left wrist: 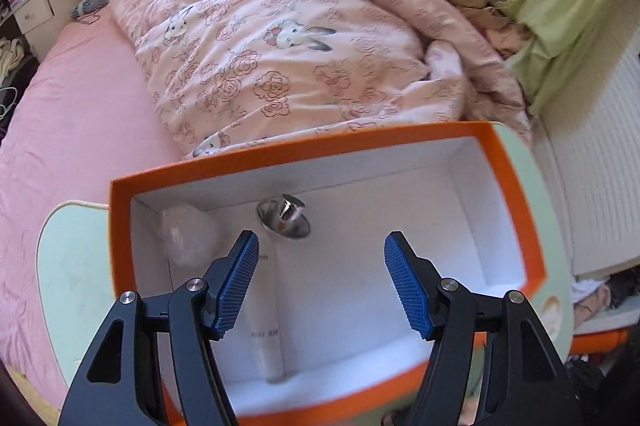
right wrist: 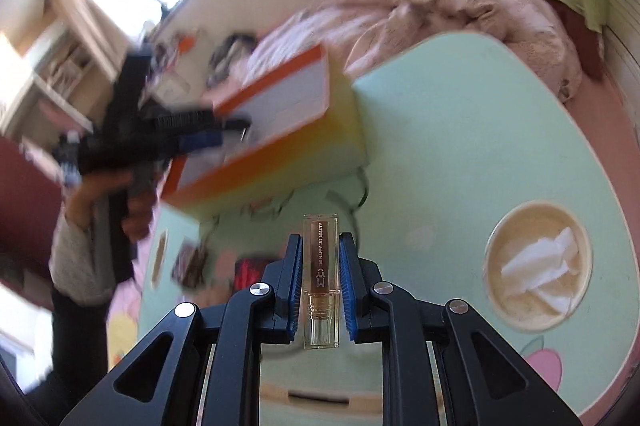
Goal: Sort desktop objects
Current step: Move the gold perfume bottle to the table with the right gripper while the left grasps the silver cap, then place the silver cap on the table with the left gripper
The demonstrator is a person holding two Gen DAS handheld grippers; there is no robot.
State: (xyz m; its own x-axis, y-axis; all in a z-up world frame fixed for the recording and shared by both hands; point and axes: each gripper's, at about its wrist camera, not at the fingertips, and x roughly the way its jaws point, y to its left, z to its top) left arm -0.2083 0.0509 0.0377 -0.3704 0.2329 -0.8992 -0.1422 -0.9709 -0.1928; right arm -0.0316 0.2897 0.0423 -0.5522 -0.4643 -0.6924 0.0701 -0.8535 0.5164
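Orange-rimmed white box (left wrist: 516,186) is sitting under left gripper (left wrist: 322,254), jaws spread w/ nothing between; right gripper (right wrist: 320,246) is pinching clear rectangular lipstick tube (right wrist: 321,266).

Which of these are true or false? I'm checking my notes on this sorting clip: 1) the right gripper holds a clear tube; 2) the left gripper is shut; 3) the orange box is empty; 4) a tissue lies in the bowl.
1) True: the right gripper is shut on the clear tube.
2) False: the left gripper is open, holding nothing.
3) False: the orange box holds a metal funnel and a white tube.
4) True: a tissue lies in the bowl.
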